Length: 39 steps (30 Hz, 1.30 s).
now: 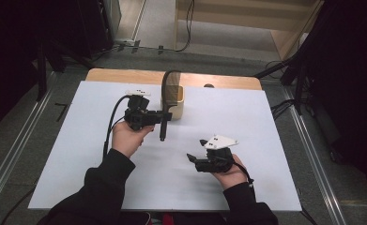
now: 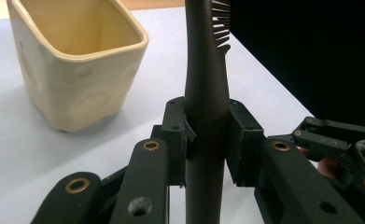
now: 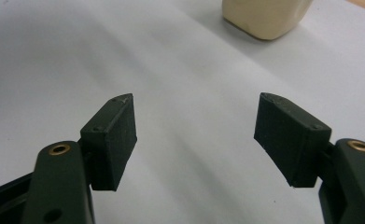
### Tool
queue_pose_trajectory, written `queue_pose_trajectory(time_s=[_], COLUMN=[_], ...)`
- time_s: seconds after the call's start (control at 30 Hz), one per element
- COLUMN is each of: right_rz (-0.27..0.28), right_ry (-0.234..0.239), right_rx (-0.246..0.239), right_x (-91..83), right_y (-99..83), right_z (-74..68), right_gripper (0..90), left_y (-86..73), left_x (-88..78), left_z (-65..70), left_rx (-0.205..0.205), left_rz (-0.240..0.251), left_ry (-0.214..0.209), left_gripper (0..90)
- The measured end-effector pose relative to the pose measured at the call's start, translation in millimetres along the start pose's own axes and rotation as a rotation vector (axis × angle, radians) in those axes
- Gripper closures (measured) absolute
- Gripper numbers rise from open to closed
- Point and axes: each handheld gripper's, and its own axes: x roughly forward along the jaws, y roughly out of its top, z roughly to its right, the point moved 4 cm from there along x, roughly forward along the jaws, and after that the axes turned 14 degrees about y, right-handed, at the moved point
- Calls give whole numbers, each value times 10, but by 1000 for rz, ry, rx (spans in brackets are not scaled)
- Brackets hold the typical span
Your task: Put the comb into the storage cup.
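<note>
Left gripper (image 1: 158, 116) clamped on brush (image 2: 207, 93) handle; cup (image 1: 177, 101) at one o'clock. Keep upright, lower slowly. Right gripper (image 3: 196, 135) jaws apart, idle.

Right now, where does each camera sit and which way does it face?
High view: above the person's side, looking forward and down at the table; forearms, both hands show.
Left gripper view: rides the left gripper, facing the clamped brush and cream cup.
Right gripper view: rides the open right gripper, facing the table.
All three share the cup.
</note>
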Motion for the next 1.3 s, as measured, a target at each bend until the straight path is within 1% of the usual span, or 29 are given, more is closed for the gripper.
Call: queue_pose_trajectory(time_s=[0.07,0.23,0.27,0.33,0.37,0.47,0.7,0.8,0.9,0.93,0.97,1.03,1.1,1.13,1.2,1.3], right_rz=[-5,-30,-39,-39,-37,-48,-43,-52,-58,-56,-55,-56,-65,-69,-72,-72], right_ry=[-2,13,17,33,34,36,36,34,32,31,37,35,35,44,47,44], right_rx=[-6,-17,-11,-3,-2,-9,10,12,30,27,39,45,39,42,53,70], right_x=[-25,-63,-72,-90,-97,-125,-245,-302,-358,-374,-390,-413,-429,-437,-458,-501], right_y=[-10,-65,-78,-92,-98,-131,-195,-247,-300,-310,-317,-327,-347,-363,-393,-431], right_z=[20,37,33,20,12,18,107,148,182,195,194,188,181,181,192,230], right_gripper=[279,279,279,279,279,279,280,280,279,279,278,277,276,277,276,276], left_y=[1,10,11,13,16,25,59,79,98,105,110,125,144,157,175,206], left_x=[-8,-21,-21,-24,-25,-31,-59,-39,-16,-8,-1,10,18,21,24,28], left_z=[-12,-34,-39,-52,-55,-64,-93,-94,-83,-79,-73,-64,-54,-55,-55,-56], left_rx=[-7,-4,-3,-2,-6,-2,-1,6,7,12,14,20,15,21,27,24], left_rz=[3,11,11,11,12,14,27,24,25,25,26,26,34,33,34,43], left_ry=[0,0,-1,2,-1,2,5,10,4,4,4,-1,-4,-6,0,-3], left_gripper=[725,725,725,724,724,724,724,724,724,724,724,725,724,724,724,725])
